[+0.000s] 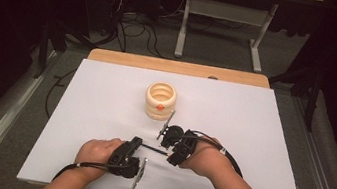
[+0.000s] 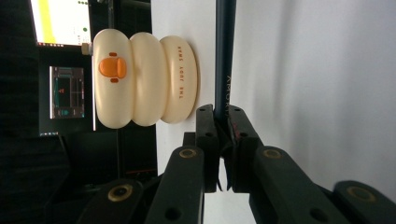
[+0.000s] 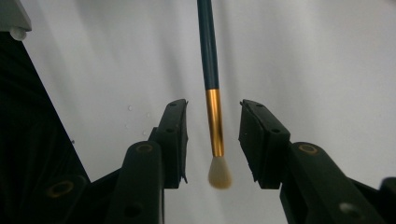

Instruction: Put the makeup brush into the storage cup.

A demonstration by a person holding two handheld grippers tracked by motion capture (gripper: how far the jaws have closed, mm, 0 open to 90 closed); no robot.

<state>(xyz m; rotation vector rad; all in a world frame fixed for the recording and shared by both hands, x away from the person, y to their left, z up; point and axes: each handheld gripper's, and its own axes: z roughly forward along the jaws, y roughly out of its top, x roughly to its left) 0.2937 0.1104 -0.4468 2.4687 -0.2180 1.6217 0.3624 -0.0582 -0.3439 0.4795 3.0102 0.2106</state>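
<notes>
Brush (image 3: 208, 46) with a dark blue handle, a gold ferrule and a pale tuft is held level between the two tongs above the white table (image 1: 261, 138). Its handle end is clamped by the left gripper (image 2: 223, 122), whose jaws are pressed tight against the shaft, as seen in the left gripper view. From that grip the shaft runs straight ahead, away from the left jaws. The ferrule and tuft lie in the gap of the right gripper (image 3: 212, 140), whose jaws are parted, with clear space on both sides of the ferrule, so no pad is seen pressing on it. In the high view the left gripper (image 1: 135, 142) and the right gripper (image 1: 168, 150) are set close together, tips toward each other, with the thin shaft bridged between them. A cream ringed holder (image 1: 160, 101) with an orange beak is stood just beyond the right gripper, and beside the shaft ahead of the left jaws
</notes>
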